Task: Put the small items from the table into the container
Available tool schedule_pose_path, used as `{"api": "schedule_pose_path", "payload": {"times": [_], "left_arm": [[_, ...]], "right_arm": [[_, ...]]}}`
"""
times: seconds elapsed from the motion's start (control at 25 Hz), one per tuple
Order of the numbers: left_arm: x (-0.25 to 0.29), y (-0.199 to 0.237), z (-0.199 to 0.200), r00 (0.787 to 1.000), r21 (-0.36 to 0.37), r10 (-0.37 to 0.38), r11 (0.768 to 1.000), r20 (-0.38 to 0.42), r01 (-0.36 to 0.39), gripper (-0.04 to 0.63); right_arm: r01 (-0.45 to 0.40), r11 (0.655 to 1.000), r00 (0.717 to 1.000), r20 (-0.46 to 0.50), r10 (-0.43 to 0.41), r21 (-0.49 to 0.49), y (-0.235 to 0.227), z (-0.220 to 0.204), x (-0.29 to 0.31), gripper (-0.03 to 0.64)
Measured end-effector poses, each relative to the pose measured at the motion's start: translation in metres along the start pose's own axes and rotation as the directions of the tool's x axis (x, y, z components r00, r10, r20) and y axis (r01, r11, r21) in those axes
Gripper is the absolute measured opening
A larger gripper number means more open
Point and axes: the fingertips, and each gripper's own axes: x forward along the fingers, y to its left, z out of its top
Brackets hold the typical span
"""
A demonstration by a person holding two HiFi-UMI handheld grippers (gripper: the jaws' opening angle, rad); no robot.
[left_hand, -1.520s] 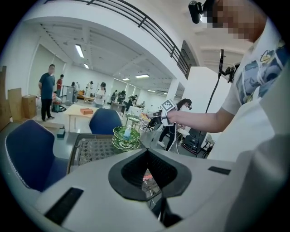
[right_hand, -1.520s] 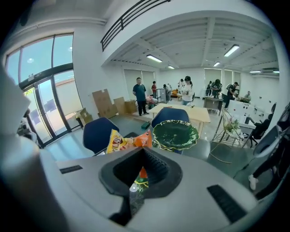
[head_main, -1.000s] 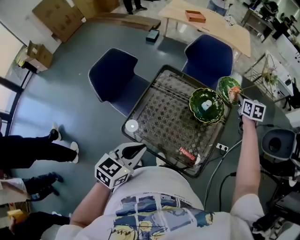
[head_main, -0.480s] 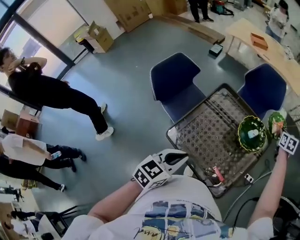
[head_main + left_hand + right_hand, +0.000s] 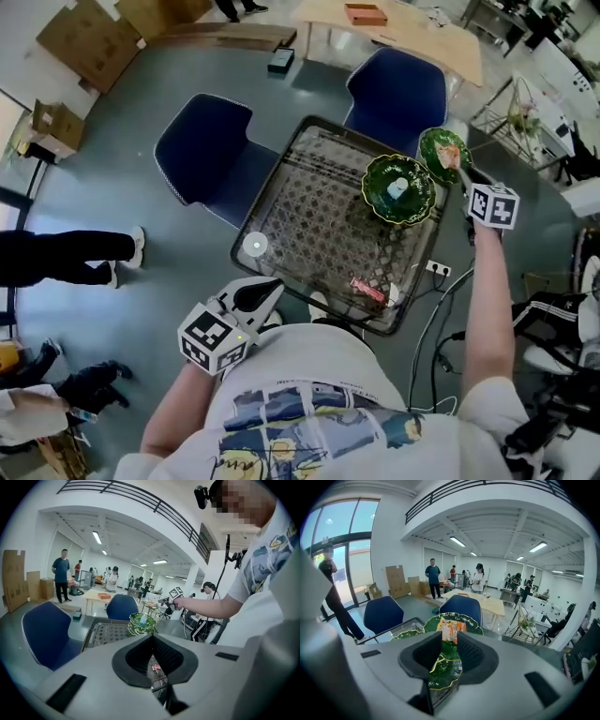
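On the patterned glass table stands a green bowl with a small white and blue item in it. Beside it at the table's far right corner is a green plate holding an orange packet. My right gripper is at that plate. Its jaws are opening, with the plate's rim between them and the packet lying free just beyond. A red packet and a white round item lie on the table. My left gripper hangs shut and empty by the near edge.
Two blue chairs stand at the table's far side. A wooden table and cardboard boxes are farther off. A power strip with cables lies right of the table. A person's legs show at left.
The head view swung off to the left and came back. Both grippers keep about the same places by the table, the right one still at the green plate.
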Motion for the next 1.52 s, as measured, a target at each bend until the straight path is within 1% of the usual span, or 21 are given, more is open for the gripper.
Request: {"api": "schedule_pose_path", "payload": {"times": [0.12,0.24,0.36,0.52,0.76,0.96,1.12,1.24,1.52], "left_arm": [[0.004,-0.004,-0.003,0.998,0.025,-0.057,0.998,-0.004,0.057,0.009],[0.002,-0.007,0.000,0.995,0.039,-0.097,0.995,-0.005,0.097,0.008],[-0.001,-0.012,-0.004,0.990,0.038,-0.139,0.989,-0.013,0.140,0.008],[-0.006,-0.019,-0.019,0.981,0.040,-0.193,0.980,-0.028,0.194,0.008],[-0.016,-0.031,-0.040,0.957,0.044,-0.282,0.957,-0.064,0.285,0.008],[-0.031,-0.038,-0.055,0.932,0.042,-0.349,0.934,-0.095,0.354,0.008],[-0.040,-0.045,-0.070,0.915,0.045,-0.387,0.918,-0.117,0.394,0.008],[-0.047,-0.050,-0.085,0.903,0.042,-0.408,0.908,-0.133,0.416,0.008],[-0.054,-0.060,-0.102,0.885,0.043,-0.438,0.892,-0.155,0.449,0.008]], "right_arm": [[0.025,1.000,1.000,-0.004,-0.025,0.001,0.006,-0.018,-0.025,0.083],[0.022,1.000,1.000,-0.014,-0.022,0.005,0.029,-0.042,-0.047,0.083],[0.001,1.000,0.998,-0.058,-0.002,-0.015,0.066,-0.077,-0.063,0.081],[-0.052,0.998,0.992,-0.112,0.049,-0.023,0.125,-0.129,-0.077,0.081],[-0.107,0.994,0.978,-0.182,0.104,-0.007,0.200,-0.200,-0.099,0.081],[-0.113,0.994,0.966,-0.233,0.110,-0.001,0.247,-0.248,-0.126,0.081],[-0.108,0.994,0.950,-0.294,0.104,0.005,0.273,-0.291,-0.144,0.081],[-0.119,0.993,0.936,-0.334,0.108,-0.011,0.290,-0.317,-0.152,0.083],[-0.155,0.986,0.914,-0.387,0.117,-0.067,0.311,-0.343,-0.157,0.083]]}}
